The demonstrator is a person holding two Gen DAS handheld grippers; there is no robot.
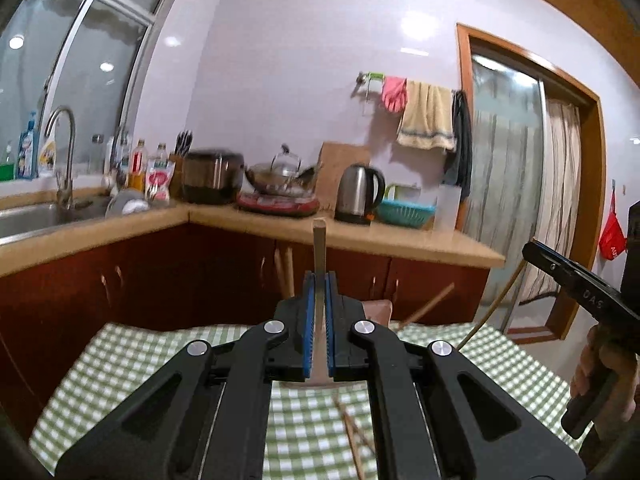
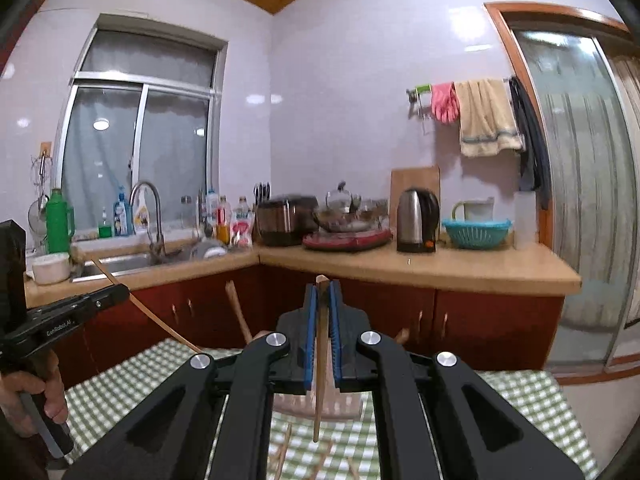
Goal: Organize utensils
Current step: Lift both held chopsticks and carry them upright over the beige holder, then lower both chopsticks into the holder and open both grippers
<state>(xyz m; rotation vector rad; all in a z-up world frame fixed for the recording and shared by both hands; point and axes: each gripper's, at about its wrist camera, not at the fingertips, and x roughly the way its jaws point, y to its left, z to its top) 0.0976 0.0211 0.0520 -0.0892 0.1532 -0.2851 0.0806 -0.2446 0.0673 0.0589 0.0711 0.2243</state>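
Observation:
My left gripper (image 1: 319, 280) is shut on a wooden chopstick (image 1: 319, 248) that stands upright between its blue pads, held above the checked table. My right gripper (image 2: 321, 290) is shut on another wooden chopstick (image 2: 319, 400), which hangs down below the jaws over a pinkish utensil holder (image 2: 316, 404). The holder also shows in the left wrist view (image 1: 378, 310), with chopsticks (image 1: 428, 306) sticking out of it. Loose chopsticks (image 1: 356, 436) lie on the cloth. The right gripper (image 1: 580, 292) shows at the right of the left view, and the left gripper (image 2: 72, 312) at the left of the right view.
The table wears a green-and-white checked cloth (image 1: 120, 360). Beyond it runs a kitchen counter (image 2: 460, 268) with a sink (image 2: 120, 264), rice cooker (image 2: 286, 220), wok on a hob (image 2: 348, 220), kettle (image 2: 416, 220) and blue basket (image 2: 476, 232). A glass door (image 2: 580, 200) is at the right.

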